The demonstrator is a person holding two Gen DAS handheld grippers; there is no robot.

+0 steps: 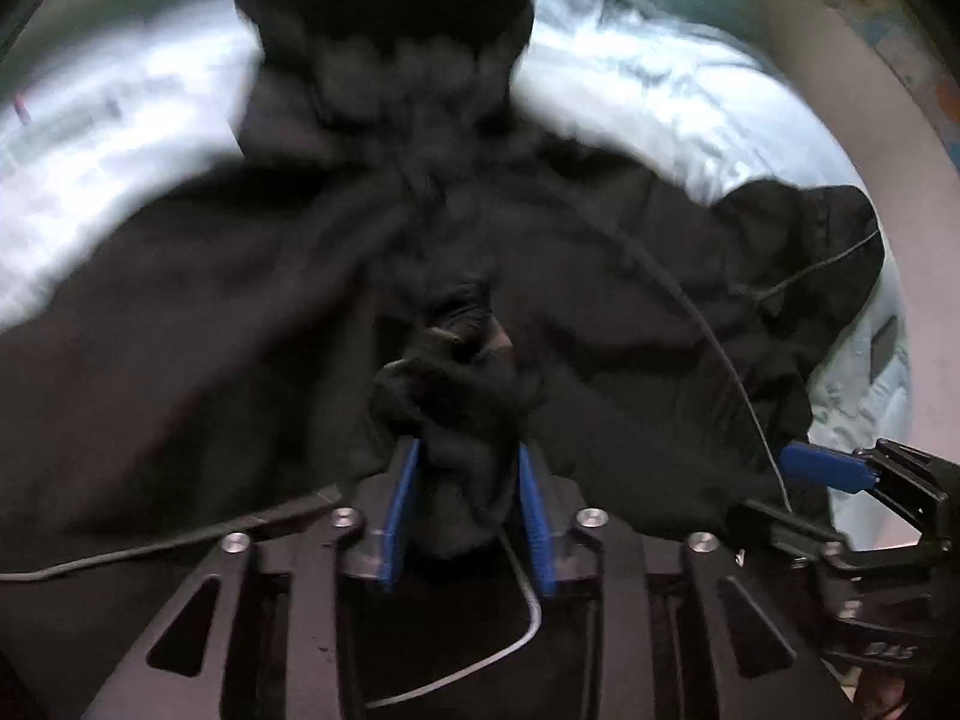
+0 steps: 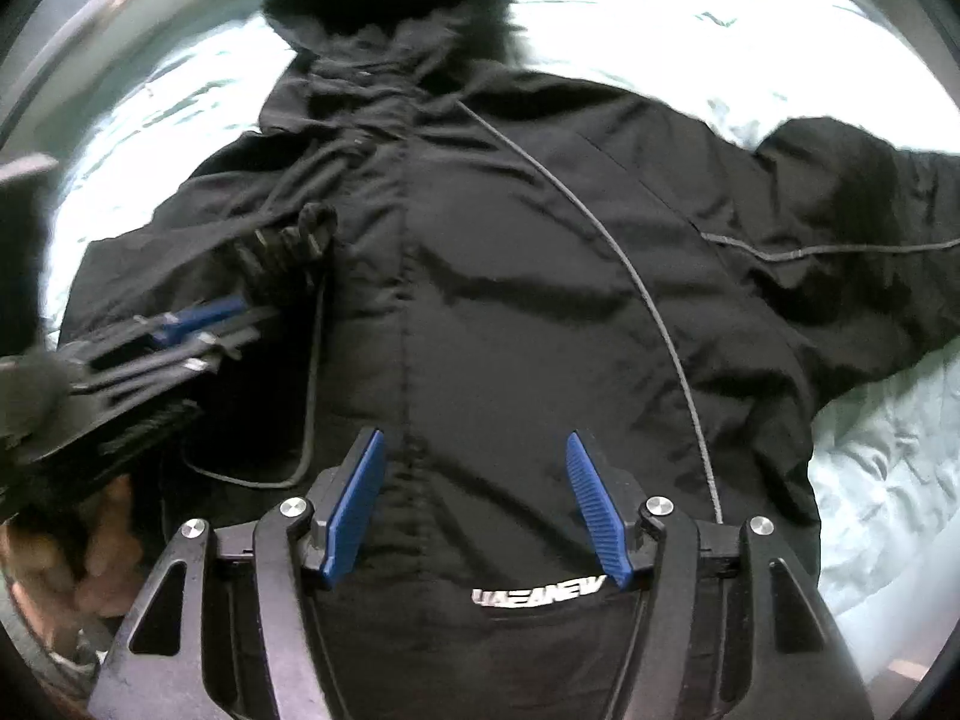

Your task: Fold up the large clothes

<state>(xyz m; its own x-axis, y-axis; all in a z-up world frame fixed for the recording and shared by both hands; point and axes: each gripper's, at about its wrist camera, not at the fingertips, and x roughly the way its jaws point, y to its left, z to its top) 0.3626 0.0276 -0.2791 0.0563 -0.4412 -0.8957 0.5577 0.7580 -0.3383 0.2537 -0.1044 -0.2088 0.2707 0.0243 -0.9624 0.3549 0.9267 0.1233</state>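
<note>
Under my right gripper (image 2: 474,510): jaws wide apart, nothing between them, flat black jacket (image 2: 510,312) below.
Between my left gripper's (image 1: 468,480) pads: bunched jacket cloth fills the gap.
My left side: left gripper and grey cord (image 2: 312,372) lie across the way.
My right side: spread sleeve (image 2: 852,228), then bare pale bedsheet (image 2: 888,468).
Far end: hood (image 2: 396,6), bed edge behind.

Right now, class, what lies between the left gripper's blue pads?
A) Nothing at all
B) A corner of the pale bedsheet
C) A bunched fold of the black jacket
C: in the left wrist view, bunched cloth of the black jacket fills the gap in the left gripper.
</note>
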